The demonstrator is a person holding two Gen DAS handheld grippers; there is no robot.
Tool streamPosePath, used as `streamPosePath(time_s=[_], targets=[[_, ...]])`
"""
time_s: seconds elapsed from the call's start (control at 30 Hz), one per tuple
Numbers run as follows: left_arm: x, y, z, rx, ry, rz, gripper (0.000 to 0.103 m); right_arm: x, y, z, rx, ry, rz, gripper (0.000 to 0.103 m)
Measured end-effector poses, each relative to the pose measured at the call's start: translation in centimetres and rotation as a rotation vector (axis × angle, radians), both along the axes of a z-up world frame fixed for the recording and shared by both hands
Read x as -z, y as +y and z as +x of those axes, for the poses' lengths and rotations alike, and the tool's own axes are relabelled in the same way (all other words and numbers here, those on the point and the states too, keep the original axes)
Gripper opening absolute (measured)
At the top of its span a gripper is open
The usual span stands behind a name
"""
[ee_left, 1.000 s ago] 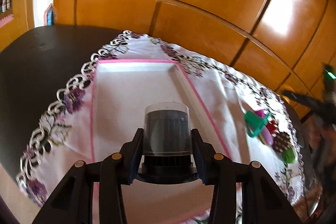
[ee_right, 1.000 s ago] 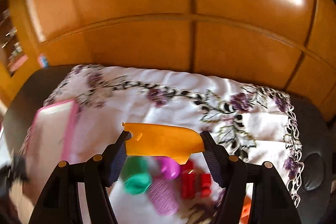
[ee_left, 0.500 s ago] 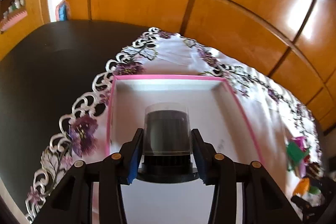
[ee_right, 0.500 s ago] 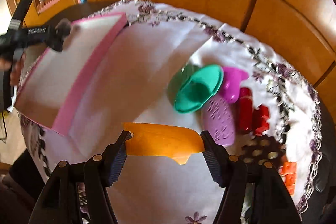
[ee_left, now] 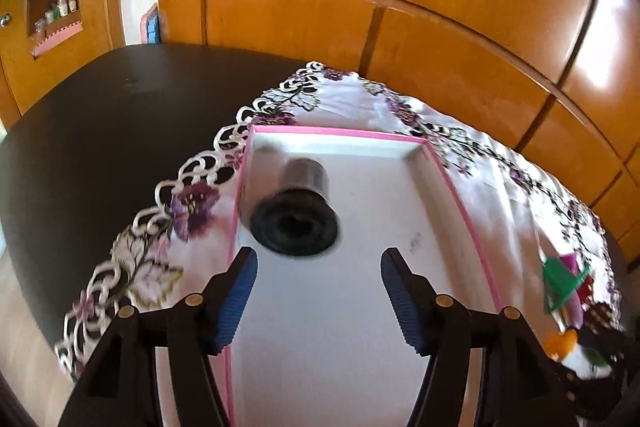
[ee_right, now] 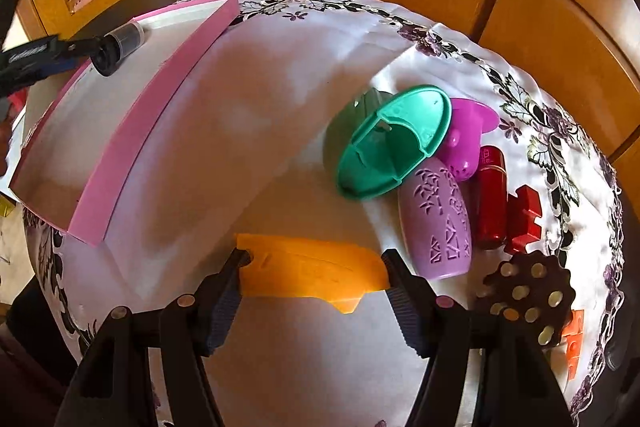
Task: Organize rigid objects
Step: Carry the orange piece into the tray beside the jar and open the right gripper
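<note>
While the left gripper (ee_left: 318, 291) is held with its jaws spread wide and nothing between them, the black round-based cylinder with a clear cap (ee_left: 298, 201) is seen lying on its side inside the pink-rimmed white tray (ee_left: 456, 195), near the tray's far-left corner, motion-blurred, apart from both blue pads (ee_left: 236, 297)

Right gripper (ee_right: 314, 277) is clamped on a flat orange plastic piece (ee_right: 312, 273), held above the white embroidered tablecloth (ee_right: 248, 115)

Tray outer wall (ee_right: 132, 147) is seen from the right wrist view, left of the orange piece; black cylinder (ee_right: 120, 45) visible in it, with the left gripper (ee_right: 36, 61) just behind it

Clutter just right of the held piece, tightly packed and touching:
- teal plastic scoop-shaped holder (ee_right: 394, 141), lying over a dark green piece (ee_right: 346, 125)
- magenta plastic cup-like piece (ee_right: 468, 133)
- lilac embossed capsule (ee_right: 442, 219)
- dark red cylinder (ee_right: 490, 197)
- red notched block (ee_right: 524, 219)
- dark brown gear-edged disc with pale dots (ee_right: 526, 293)
- orange block (ee_right: 574, 337) at the cloth edge

Wooden panelling (ee_left: 440, 7) is behind the dark table (ee_left: 100, 115)
</note>
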State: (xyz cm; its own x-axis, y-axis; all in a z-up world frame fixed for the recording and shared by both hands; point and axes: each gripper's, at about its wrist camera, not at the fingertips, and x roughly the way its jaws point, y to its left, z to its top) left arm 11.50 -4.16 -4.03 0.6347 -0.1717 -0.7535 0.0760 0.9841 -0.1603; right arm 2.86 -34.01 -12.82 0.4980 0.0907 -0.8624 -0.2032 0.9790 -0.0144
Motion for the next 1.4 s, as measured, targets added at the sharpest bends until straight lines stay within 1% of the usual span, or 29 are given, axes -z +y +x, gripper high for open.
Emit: streamPosePath(time_s=[0.17,0.23,0.4,0.5,0.57,0.73,1.1,1.17,1.23,1.4], targets=[[-0.8,-0.6,-2.8,-0.001,-0.012,0.012,0.066,0.2,-0.4,0.4,0.013,0.012,0.025,0.068],[-1.1,-0.8,-3.9,-0.003,-0.024,0.032,0.069,0.2,-0.3,0.4,0.014,0.013,0.023,0.068],[-2.2,-1.2,-6.2,0.001,-0.071,0.095,0.069,0.2,-0.6,0.6,0.022,0.024,0.039,0.068],[-2.5,-1.0,-7.2,-0.004,-0.083,0.103,0.073,0.3,-0.6,0.5,0.023,0.028,0.042,0.068],[-2.7,-0.7,-7.7,-0.01,-0.089,0.106,0.074,0.3,-0.7,0.4,0.029,0.035,0.053,0.068],[-2.6,0.1,-8.5,-0.024,-0.087,0.111,0.074,0.3,-0.4,0.2,0.033,0.017,0.037,0.068],[-1.9,1.4,-9.2,-0.04,-0.07,0.105,0.074,0.0,0.0,-0.2,0.067,-0.012,0.022,0.067],[-1.8,1.6,-9.3,-0.039,-0.069,0.101,0.074,-0.5,0.1,-0.2,0.088,-0.008,0.011,0.067],[-1.7,1.8,-9.3,-0.039,-0.066,0.099,0.074,-1.4,0.3,-0.3,0.089,-0.03,0.024,0.067],[-1.1,2.1,-9.3,-0.037,-0.041,0.079,0.074,-5.0,2.0,0.3,0.074,-0.107,0.065,0.067]])
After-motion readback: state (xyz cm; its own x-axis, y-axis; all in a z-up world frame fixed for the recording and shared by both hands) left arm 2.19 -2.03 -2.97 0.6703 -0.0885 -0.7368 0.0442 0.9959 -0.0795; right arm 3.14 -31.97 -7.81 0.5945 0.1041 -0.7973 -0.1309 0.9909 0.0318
